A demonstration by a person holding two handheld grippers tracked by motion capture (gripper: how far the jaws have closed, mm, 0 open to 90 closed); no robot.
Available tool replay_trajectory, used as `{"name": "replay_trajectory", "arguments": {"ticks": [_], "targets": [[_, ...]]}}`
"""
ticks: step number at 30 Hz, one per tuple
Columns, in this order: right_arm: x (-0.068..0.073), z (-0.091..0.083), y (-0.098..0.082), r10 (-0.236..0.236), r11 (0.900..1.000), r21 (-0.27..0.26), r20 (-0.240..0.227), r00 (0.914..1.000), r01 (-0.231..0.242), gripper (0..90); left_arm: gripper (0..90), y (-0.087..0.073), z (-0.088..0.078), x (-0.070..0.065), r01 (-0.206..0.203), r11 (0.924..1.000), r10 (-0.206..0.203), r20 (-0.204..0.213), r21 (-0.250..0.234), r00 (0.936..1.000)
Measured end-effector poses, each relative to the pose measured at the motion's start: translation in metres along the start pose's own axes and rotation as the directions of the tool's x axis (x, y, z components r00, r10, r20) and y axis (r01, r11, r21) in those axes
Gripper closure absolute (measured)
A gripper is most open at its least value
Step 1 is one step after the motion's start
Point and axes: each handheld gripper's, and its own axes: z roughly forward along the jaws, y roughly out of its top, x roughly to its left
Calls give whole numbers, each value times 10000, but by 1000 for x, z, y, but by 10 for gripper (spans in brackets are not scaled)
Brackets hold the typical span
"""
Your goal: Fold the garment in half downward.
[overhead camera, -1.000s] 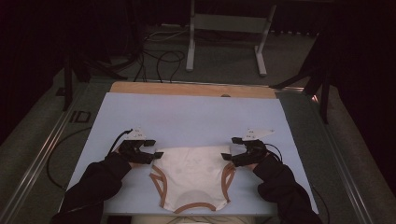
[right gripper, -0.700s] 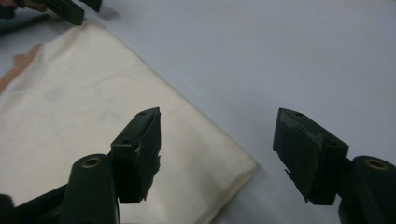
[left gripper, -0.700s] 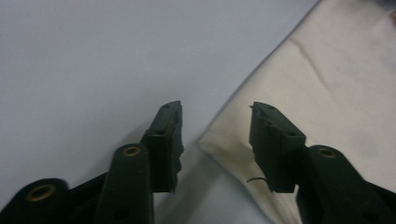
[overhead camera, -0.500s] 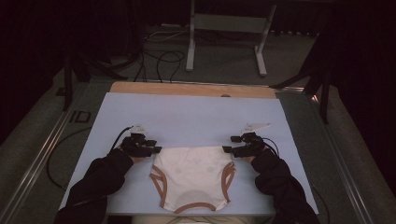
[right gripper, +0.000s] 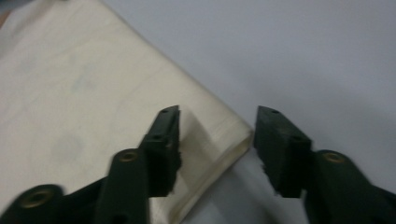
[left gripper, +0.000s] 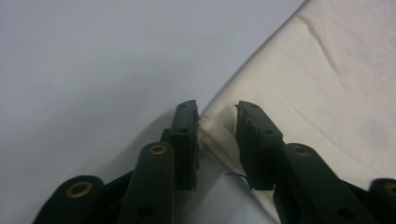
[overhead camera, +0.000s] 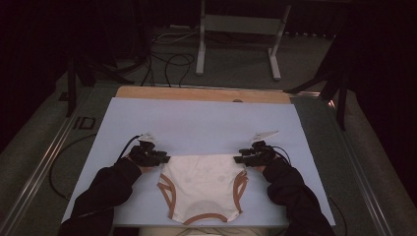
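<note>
Cream briefs (overhead camera: 204,184) with brown leg trim lie flat on the pale blue mat (overhead camera: 206,123), waistband toward the far side. My left gripper (overhead camera: 164,159) sits low at the waistband's left corner. In the left gripper view that corner of the briefs (left gripper: 327,93) lies slightly rucked inside my left gripper (left gripper: 217,109), whose jaws have just been closing; a gap still shows. My right gripper (overhead camera: 237,159) is at the right corner. The folded corner of the briefs (right gripper: 93,93) lies between the jaws of my right gripper (right gripper: 217,112), which have also been closing and stand well apart.
A wooden strip (overhead camera: 196,93) borders the mat's far edge. Beyond it a metal stand (overhead camera: 236,44) and loose cables (overhead camera: 167,59) rest on the dark floor. A metal rail (overhead camera: 44,162) runs along the table's left side. Bare mat stretches behind the briefs.
Both pairs of jaws have narrowed around the waistband corners. The right gripper has sunk a little toward the mat; the left has stayed put. The briefs lie as before.
</note>
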Motion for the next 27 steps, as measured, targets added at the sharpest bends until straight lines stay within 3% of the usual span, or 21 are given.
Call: {"name": "replay_trajectory", "arguments": {"ticks": [4,5,7,17,20,27], "targets": [[1,1,-1,-69,9999,131,15,10000,69,648,822,0,0,0,152,9998,-152,12,134,9999],[1,1,0,-56,9998,174,148,9999,54,759,850,0,1,-1,185,9996,-188,144,201,9997],[2,0,0,-174,9996,224,164,9997,170,843,870,1,0,-2,174,9996,-177,121,239,9998],[3,-5,7,-487,9988,67,431,9979,485,874,885,8,-2,-1,39,9997,-45,-229,-260,9997],[0,-7,9,-320,9995,-31,498,9982,322,875,885,14,-1,1,40,9989,-60,-427,-457,9991],[-8,-6,15,-118,9997,-217,714,9974,134,874,884,24,3,6,-30,9987,7,-450,-511,9990]]}}
